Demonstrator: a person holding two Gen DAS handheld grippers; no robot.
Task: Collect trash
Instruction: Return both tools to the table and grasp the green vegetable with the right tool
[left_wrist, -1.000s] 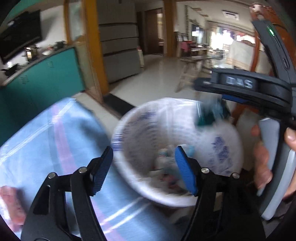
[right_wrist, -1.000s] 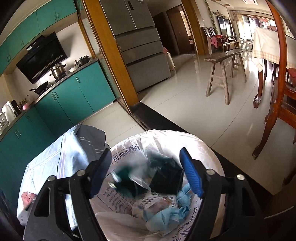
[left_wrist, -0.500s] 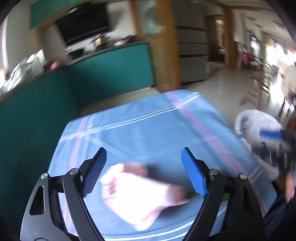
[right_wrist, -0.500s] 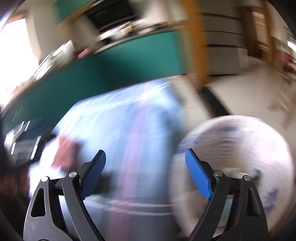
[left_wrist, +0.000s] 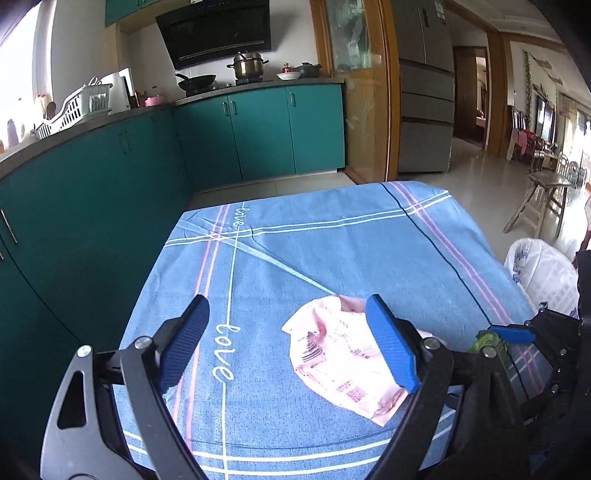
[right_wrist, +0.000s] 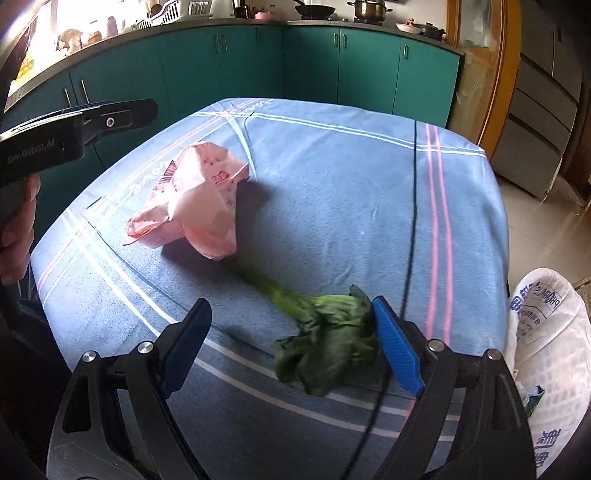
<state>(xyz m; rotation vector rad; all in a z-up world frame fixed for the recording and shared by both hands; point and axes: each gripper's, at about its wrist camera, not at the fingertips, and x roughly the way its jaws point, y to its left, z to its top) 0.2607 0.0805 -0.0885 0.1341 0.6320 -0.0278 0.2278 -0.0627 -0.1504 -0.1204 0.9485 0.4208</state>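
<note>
A crumpled pink wrapper (left_wrist: 340, 360) lies on the blue tablecloth (left_wrist: 332, 251); it also shows in the right wrist view (right_wrist: 195, 199). A wilted green leafy vegetable (right_wrist: 325, 343) lies beside it with its stem pointing at the wrapper. My left gripper (left_wrist: 291, 343) is open and empty, its right finger over the wrapper's edge. My right gripper (right_wrist: 291, 347) is open and empty, the leaf lying just inside its right finger. The bin lined with a white printed bag (right_wrist: 546, 343) stands off the table's right side.
Teal kitchen cabinets (left_wrist: 110, 184) run along the left and back. A steel fridge (left_wrist: 424, 92) and a wooden door frame stand beyond the table. A wooden bench (left_wrist: 543, 199) is on the tiled floor at right.
Both grippers have swung away from the bin and back over the table. The dark item seen over the bin a second ago is gone from the right gripper. Both now face the wrapper and leaf.
</note>
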